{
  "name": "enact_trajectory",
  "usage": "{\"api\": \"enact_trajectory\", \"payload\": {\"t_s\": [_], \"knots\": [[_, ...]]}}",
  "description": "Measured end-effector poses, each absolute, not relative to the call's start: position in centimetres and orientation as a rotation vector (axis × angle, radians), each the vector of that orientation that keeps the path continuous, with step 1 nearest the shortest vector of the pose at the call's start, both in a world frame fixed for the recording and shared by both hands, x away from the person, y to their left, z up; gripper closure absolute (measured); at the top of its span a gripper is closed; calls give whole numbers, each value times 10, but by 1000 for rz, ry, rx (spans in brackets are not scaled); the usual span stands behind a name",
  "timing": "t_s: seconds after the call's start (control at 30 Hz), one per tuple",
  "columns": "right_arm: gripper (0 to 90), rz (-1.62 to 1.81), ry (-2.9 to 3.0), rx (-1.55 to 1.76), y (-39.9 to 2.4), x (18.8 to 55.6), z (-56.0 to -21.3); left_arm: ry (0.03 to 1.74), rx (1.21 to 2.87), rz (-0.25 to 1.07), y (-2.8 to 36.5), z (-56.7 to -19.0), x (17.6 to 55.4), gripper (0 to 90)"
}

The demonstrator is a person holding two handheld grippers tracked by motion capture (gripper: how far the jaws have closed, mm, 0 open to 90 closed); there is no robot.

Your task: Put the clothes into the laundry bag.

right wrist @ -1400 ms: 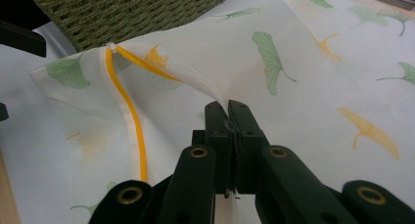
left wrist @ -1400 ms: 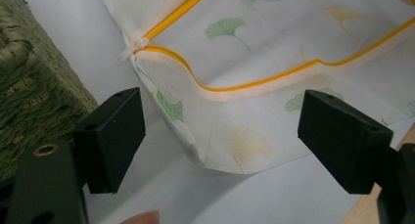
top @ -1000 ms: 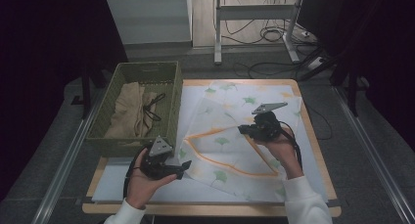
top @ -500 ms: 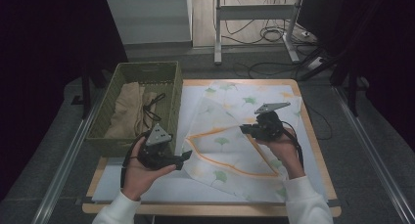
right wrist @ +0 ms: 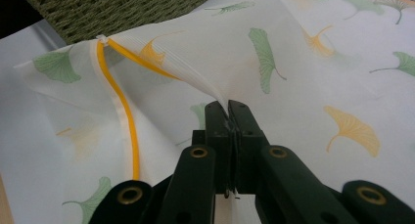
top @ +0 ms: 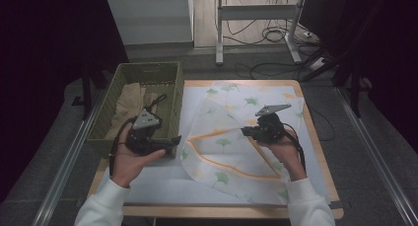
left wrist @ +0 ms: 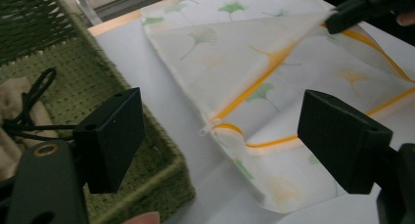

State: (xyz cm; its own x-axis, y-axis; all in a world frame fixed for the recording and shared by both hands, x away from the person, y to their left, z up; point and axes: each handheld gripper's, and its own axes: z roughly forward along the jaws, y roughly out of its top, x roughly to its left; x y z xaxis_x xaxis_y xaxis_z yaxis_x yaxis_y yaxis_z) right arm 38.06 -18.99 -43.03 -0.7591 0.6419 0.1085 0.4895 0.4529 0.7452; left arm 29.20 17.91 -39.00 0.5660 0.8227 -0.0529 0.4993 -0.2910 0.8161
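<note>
While I hold the cloth by one fold, I read the job as folding it, with the work barely half done.

Cloth: a thin white ginkgo-leaf cloth [top: 236, 137] with an orange border stripe lies spread on the surface [top: 315, 152], just right of the green woven basket [top: 172, 78]. One corner is turned over toward the middle, so a triangular flap sits on the rest.

Right gripper: my right gripper [top: 249, 131] has its jaws pressed together on a gathered pleat of the cloth; the right gripper view shows the fabric rising into the pinch [right wrist: 226, 106]. I hold it lifted slightly off the surface.

Left gripper: my left gripper [top: 173, 140] hangs near the basket's front corner, jaws spread wide with nothing between them. Its own view looks down at the small loop tab at the cloth's near corner [left wrist: 205, 129], which lies apart from the jaws.

Basket: it holds a beige fabric item [top: 129, 100] with a black cord [left wrist: 29, 106] on it, which I judge to be set aside and finished.

Done: I judge one corner to be brought in and one grip secured.

Left: I judge that the left jaws must take the near corner, then both hands carry the fold over and flatten it; the cloth probably goes to the basket afterwards.

Risk: thin fabric may slip or bunch.
</note>
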Motion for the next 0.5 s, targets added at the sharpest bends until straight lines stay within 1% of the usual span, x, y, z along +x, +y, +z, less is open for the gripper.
{"api": "enact_trajectory", "payload": {"t_s": [0.13,0.17,0.2,0.33,0.5], "knots": [[864,1198,2511,984,-191,381,-430,1155,1921,547,190,-387,308,177],[864,1198,2511,984,-191,381,-430,1155,1921,547,190,-387,308,176],[864,1202,2508,987,-192,380,-429,1184,1901,560,195,-385,316,176],[864,1200,2512,989,-192,381,-431,1210,1883,564,203,-384,327,176],[864,1194,2519,993,-193,381,-433,1230,1909,586,208,-381,341,178]]}}
